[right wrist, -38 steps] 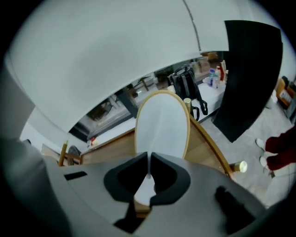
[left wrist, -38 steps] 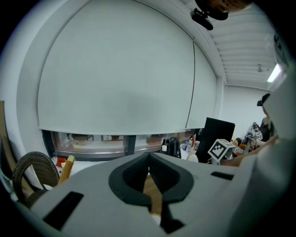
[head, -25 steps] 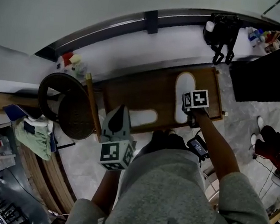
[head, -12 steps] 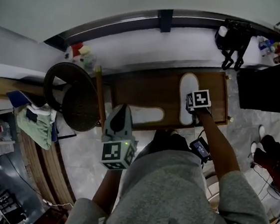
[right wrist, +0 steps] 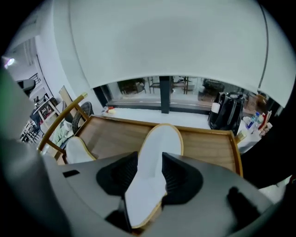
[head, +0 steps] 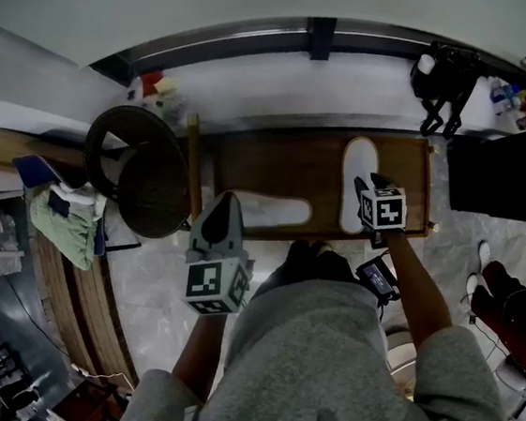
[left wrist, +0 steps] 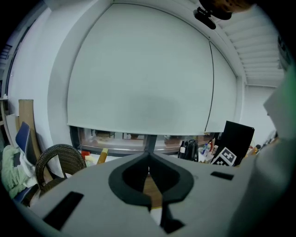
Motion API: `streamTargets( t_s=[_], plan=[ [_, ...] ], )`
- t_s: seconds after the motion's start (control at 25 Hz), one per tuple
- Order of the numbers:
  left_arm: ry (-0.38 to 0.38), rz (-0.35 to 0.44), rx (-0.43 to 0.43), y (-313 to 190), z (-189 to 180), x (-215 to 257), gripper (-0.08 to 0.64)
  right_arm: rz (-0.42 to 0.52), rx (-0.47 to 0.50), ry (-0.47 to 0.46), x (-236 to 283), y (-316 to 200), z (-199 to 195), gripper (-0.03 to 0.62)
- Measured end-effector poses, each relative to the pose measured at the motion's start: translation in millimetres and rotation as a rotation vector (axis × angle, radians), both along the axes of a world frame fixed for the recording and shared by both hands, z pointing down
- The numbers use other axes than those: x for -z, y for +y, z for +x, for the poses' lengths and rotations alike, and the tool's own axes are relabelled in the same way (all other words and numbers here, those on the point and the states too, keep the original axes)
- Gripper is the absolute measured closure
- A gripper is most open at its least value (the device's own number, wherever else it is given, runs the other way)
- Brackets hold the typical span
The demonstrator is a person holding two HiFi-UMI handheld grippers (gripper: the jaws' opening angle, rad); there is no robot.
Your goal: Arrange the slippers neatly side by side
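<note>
The right gripper [right wrist: 150, 159] has just been opening its jaws, now apart round the heel of the slipper [right wrist: 159, 139] laid straight at the board's [head: 250, 161] three o'clock, released to stay; the left gripper [left wrist: 148, 159], jaws together, hovers near the crosswise slipper [head: 268, 211] at eight o'clock, probably next.

slippers [head: 357, 183] are white with a thin tan rim; the table [head: 250, 161] is brown wood grain. left tool [left wrist: 149, 159] and right tool [right wrist: 149, 173] are grey with black pads [right wrist: 121, 173], their cubes [head: 212, 284] patterned in black-and-white squares. the chair [head: 147, 192] is dark brown weave.
</note>
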State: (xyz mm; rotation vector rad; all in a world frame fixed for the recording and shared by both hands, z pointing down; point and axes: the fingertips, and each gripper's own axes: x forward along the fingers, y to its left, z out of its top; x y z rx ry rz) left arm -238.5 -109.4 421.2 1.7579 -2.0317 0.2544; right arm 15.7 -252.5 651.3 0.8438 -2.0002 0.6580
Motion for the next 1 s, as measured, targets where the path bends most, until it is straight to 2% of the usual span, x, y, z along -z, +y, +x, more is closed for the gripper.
streamTargets(
  t_s=[0.16,0.4,0.56,0.84,1.0],
  plan=[
    [-0.003,0.001,0.031,10,-12,4,0.545,0.093,0.082,-0.039,29,3,-20,0.437],
    [0.003,-0.004,0.094,25,-28,1,0.545,0.164,0.300,-0.133,64,22,-84,0.437],
    [-0.005,-0.006,0.138,39,-38,4,0.545,0.138,0.432,-0.186,71,47,-126,0.437],
    [-0.012,-0.014,0.253,73,-64,9,0.545,0.066,0.680,-0.190,53,108,-189,0.423],
    [-0.008,-0.024,0.336,97,-74,10,0.545,0.008,0.805,-0.174,33,137,-208,0.414]
  ],
)
